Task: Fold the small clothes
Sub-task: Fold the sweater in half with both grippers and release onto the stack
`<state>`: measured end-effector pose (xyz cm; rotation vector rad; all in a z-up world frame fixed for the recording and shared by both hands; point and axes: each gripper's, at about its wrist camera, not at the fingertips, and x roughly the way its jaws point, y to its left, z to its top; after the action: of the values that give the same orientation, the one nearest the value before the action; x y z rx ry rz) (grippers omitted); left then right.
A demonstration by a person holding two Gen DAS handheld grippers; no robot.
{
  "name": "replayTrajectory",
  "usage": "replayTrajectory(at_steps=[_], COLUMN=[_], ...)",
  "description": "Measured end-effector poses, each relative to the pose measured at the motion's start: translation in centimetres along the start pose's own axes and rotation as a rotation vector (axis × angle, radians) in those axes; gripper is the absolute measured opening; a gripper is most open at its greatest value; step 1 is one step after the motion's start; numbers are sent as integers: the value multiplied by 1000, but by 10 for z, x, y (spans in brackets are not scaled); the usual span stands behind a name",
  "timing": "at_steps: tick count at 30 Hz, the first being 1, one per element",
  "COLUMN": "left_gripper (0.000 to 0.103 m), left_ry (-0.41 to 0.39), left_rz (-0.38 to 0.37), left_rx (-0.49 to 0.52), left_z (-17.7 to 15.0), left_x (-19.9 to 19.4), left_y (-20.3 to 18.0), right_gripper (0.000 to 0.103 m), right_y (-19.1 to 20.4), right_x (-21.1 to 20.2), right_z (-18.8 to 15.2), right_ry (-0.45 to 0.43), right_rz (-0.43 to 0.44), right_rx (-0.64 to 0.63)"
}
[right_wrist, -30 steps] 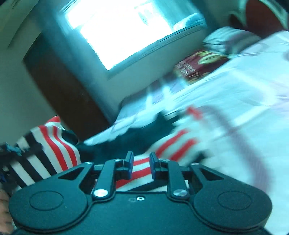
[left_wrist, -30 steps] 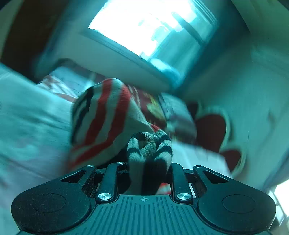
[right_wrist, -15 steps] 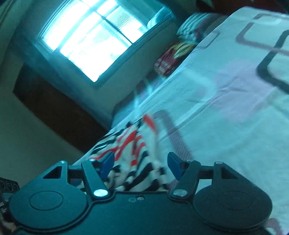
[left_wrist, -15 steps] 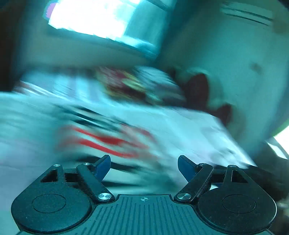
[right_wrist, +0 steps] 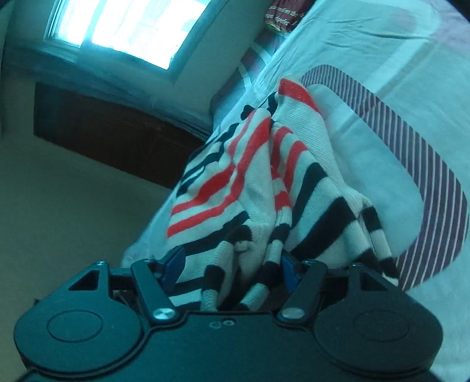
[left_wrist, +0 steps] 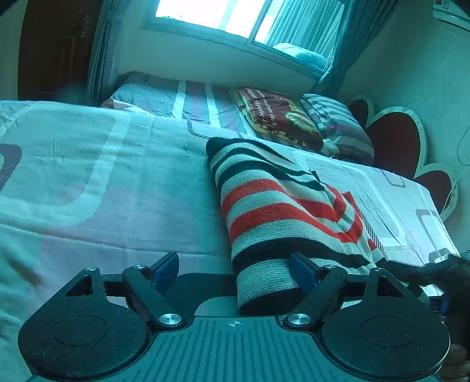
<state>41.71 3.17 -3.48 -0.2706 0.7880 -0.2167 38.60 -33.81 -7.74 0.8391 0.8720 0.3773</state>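
Note:
A small knit garment with red, black and white stripes (left_wrist: 279, 205) lies folded on the bed (left_wrist: 102, 182). My left gripper (left_wrist: 235, 267) is open, low over the bed, with the garment's near edge lying between its blue fingertips (left_wrist: 302, 270). My right gripper (right_wrist: 230, 264) is open too, and bunched folds of the same striped garment (right_wrist: 264, 182) fill the gap between its fingers (right_wrist: 173, 261). The right gripper (left_wrist: 440, 273) shows as a dark shape at the right edge of the left wrist view.
The bed sheet is pale with pink and striped patches (right_wrist: 411, 164). A red printed blanket (left_wrist: 279, 117) and a striped pillow (left_wrist: 335, 123) lie at the head, by a heart-shaped headboard (left_wrist: 393, 141). A window (left_wrist: 235, 14) and dark wooden furniture (right_wrist: 102, 126) stand beyond.
Both grippers let go of the striped garment and opened. It dropped onto the bed. Both grippers have since come down low against its near edge.

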Motion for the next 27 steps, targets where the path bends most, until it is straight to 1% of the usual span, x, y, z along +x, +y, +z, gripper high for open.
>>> replayTrajectory(at_steps=[1, 2, 4, 5, 6, 9, 11, 13, 15, 17, 20, 23, 24, 25, 27], left_gripper=[83, 85, 88, 88, 88, 88, 88, 88, 88, 88, 88, 88, 88, 88, 88], left_ry=[4, 6, 4, 1, -2, -15, -21, -23, -27, -29, -25, 5, 15, 26, 27], left_rz=[-1, 0, 6, 9, 12, 20, 27, 26, 14, -2, -21, -3, -9, -7, -5], left_rx=[-10, -21, -33, -37, -36, -28, -21, -22, -23, -11, 23, 84, 89, 93, 99], left_z=[1, 1, -2, -2, -3, -5, -6, -5, -4, -3, -2, -7, -9, -10, -11], left_x=[12, 16, 21, 22, 22, 22, 21, 21, 21, 21, 25, 38, 43, 47, 49], left_y=[-1, 0, 1, 1, 0, -4, -8, -12, -18, -26, -41, -58, -61, -65, -68], right_gripper=[56, 56, 50, 39, 31, 27, 26, 25, 24, 24, 24, 24, 24, 24, 25], right_y=[-2, -4, -2, 5, 15, 47, 67, 80, 91, 95, 81, 47, 38, 30, 19], right_x=[3, 7, 13, 15, 17, 15, 12, 8, 0, -12, -17, -9, -2, 4, 1], right_z=[0, 2, 6, 7, 6, 0, -8, -11, -11, -7, -4, -2, -4, -7, -6], right_ry=[-1, 0, -4, -7, -12, -53, -91, -130, -178, -212, -231, -190, -183, -172, -169], right_rz=[6, 22, 13, -13, -47, -145, -177, -195, -204, -192, -243, -302, -342, -356, -320], right_rx=[8, 23, 0, -58, -139, -427, -593, -695, -761, -774, -764, -680, -692, -685, -603])
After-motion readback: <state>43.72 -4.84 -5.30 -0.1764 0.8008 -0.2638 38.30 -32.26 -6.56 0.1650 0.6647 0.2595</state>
